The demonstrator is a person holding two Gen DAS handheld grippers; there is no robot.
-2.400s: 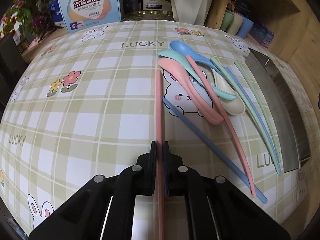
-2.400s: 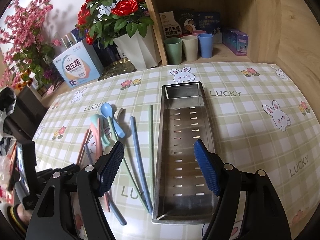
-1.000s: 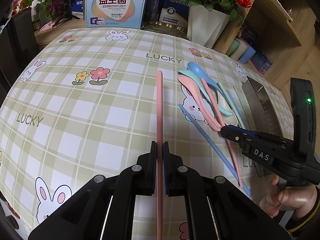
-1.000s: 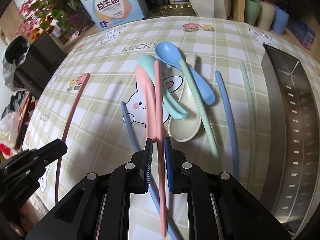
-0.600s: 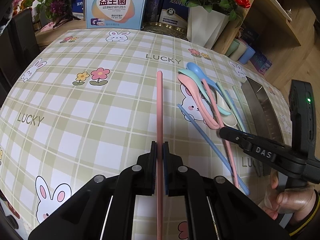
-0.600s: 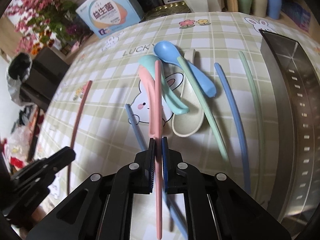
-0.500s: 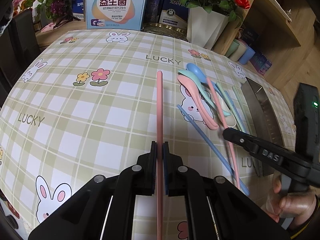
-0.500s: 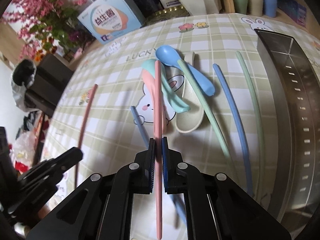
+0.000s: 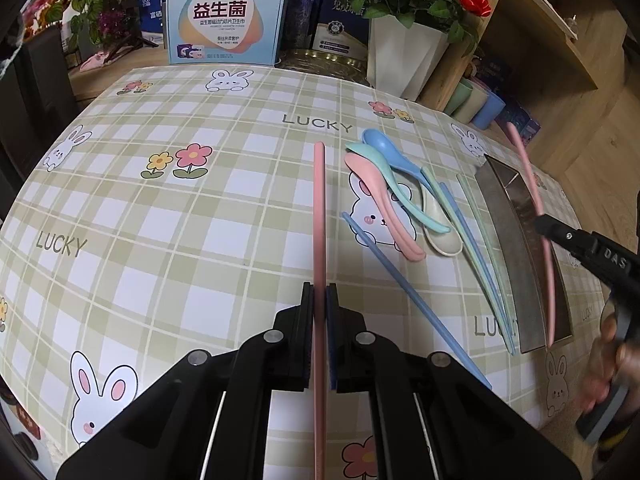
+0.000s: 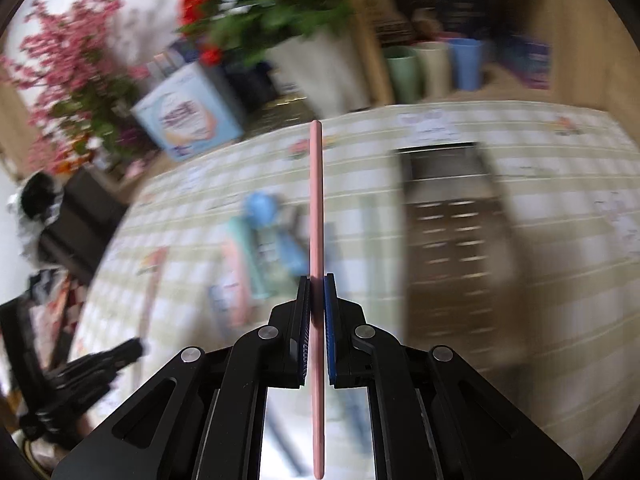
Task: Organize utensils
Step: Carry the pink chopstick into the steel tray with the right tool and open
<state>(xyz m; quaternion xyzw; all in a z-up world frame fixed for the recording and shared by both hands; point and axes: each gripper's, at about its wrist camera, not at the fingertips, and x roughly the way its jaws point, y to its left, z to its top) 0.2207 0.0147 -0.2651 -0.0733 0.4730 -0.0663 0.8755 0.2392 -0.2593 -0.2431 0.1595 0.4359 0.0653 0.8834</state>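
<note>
The left gripper (image 9: 320, 292) clamps one pink chopstick (image 9: 319, 216) above the bench (image 9: 180, 220); the right gripper (image 10: 318, 280) clamps the other pink chopstick (image 10: 316, 200), held over the steel tray (image 9: 504, 232); spoons (image 9: 384, 184) lie between

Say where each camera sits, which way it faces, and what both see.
Left wrist: on the left gripper, facing the table; its chopstick, the right gripper, a hand.
Right wrist: on the right gripper, blurred, facing the shelf; its chopstick.
Shared: spoons, metal tray.
</note>
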